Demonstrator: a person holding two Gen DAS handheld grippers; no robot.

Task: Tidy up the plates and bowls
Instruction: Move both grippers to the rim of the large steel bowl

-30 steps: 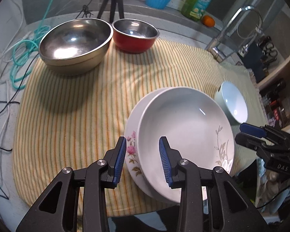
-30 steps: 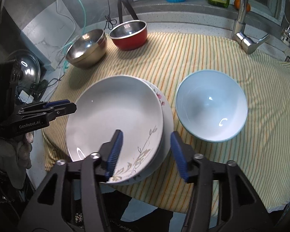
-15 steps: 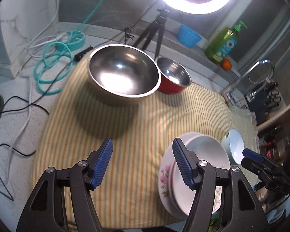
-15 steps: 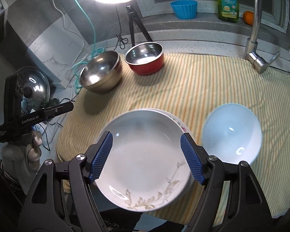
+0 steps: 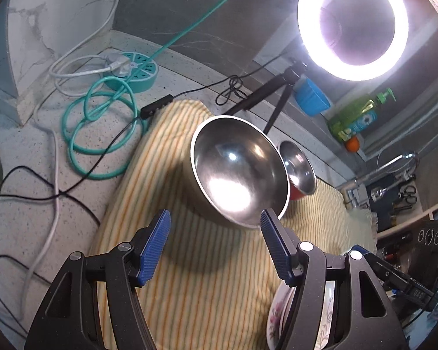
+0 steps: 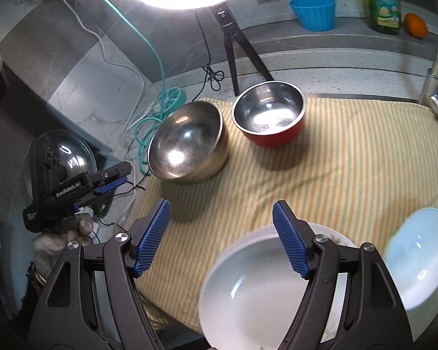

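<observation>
Both grippers had let go of the plate stack and pulled off it. A second earlier the left gripper [image 5: 213, 243] was pinched narrow at the stack's near rim and the right gripper [image 6: 220, 237] sat half-closed over the white deep plate [image 6: 257, 288]; now both stood with jaws wide apart, nothing between the pads.

White deep plate was nested on the floral plate [image 5: 277, 312] at the near edge of the striped cloth [image 6: 350, 151] — plates look done, by my read. Pale blue bowl [image 6: 417, 259] sat just beside the stack, still on its own.

Left view had swung from the plates to the large steel bowl [image 5: 239, 172], now framed right past its open fingers, with the red bowl [image 6: 268, 116] just behind it. The two sat near each other at the far side of the cloth, whether touching I couldn't tell.

Likely next step was bowls — probably nesting them. Steel bowl is round-bottomed and slick, so a rim grip could tip it.
</observation>
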